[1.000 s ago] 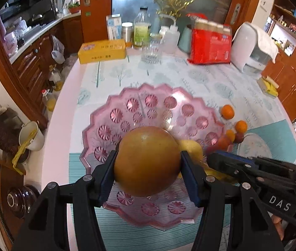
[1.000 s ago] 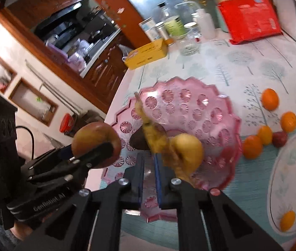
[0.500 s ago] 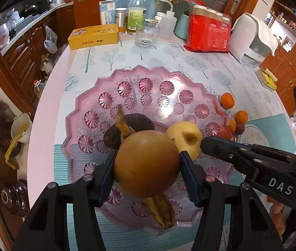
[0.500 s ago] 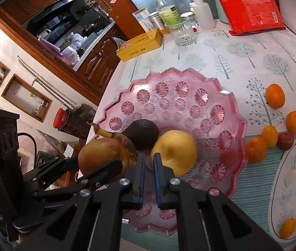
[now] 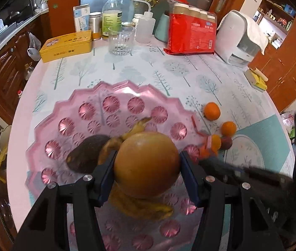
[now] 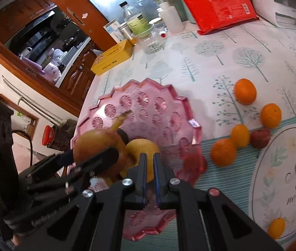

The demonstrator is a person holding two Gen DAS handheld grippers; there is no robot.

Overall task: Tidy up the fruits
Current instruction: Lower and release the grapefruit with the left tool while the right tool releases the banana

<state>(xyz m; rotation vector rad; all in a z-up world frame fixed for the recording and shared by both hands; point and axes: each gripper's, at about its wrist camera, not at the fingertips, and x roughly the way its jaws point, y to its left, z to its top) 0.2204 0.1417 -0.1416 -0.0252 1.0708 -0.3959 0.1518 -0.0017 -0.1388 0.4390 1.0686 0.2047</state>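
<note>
My left gripper [image 5: 147,167] is shut on a round brown-orange fruit [image 5: 147,164] and holds it over the pink scalloped plate [image 5: 114,96]. Under it lie a spotted banana [image 5: 139,207] and a dark avocado [image 5: 85,155]. In the right wrist view my right gripper [image 6: 149,165] is shut and empty at the plate's near side [image 6: 162,92], close to a yellow pear [image 6: 141,146]. The left gripper with its fruit [image 6: 97,146] shows at left. Several small oranges [image 6: 244,91] and a dark red fruit [image 6: 260,138] lie on the tablecloth right of the plate.
At the table's far side stand a yellow tin [image 5: 66,46], a glass [image 5: 120,41], bottles [image 5: 111,13], a red package [image 5: 189,35] and a white appliance [image 5: 239,39]. A round placemat [image 6: 284,179] lies at right with a small orange fruit [image 6: 275,228] on it.
Both grippers have drawn back a little from the plate. The left one still holds its fruit; the pear is now hidden behind it in the left view.
</note>
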